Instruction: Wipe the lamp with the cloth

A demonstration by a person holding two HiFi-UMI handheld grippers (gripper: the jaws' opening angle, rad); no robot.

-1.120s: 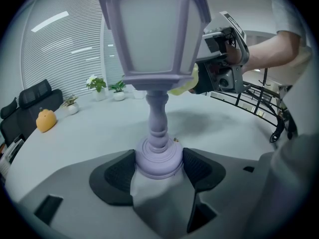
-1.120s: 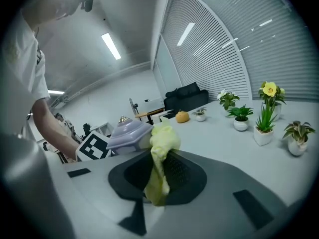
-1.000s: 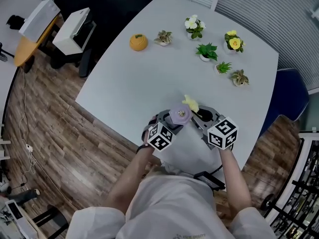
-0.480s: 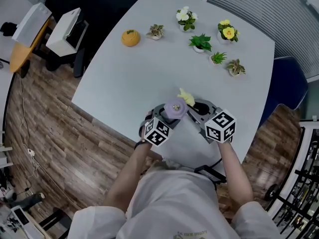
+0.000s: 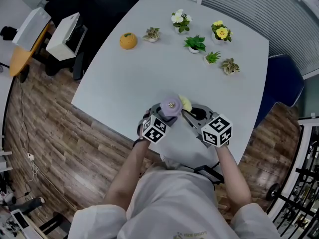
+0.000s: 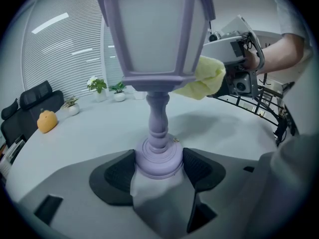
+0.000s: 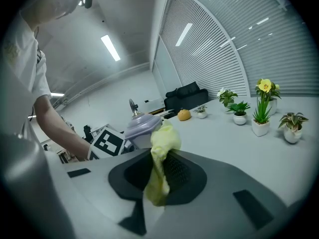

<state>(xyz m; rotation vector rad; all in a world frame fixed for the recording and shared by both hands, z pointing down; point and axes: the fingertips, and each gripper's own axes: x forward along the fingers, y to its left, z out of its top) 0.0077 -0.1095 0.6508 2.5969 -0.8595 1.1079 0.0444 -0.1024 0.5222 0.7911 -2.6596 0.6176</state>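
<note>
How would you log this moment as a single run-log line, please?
left claw: shut on lamp base | right claw: shut on cloth | cloth: against lamp head

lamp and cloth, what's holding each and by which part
The left hand-held gripper grips the lamp by its round base; the right hand-held gripper pinches the cloth near one end.

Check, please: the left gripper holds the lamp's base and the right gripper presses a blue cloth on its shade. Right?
The cloth is yellow, not blue, as the right gripper view shows. The left gripper holds the lamp by its base; the right gripper presses the cloth on its shade.
</note>
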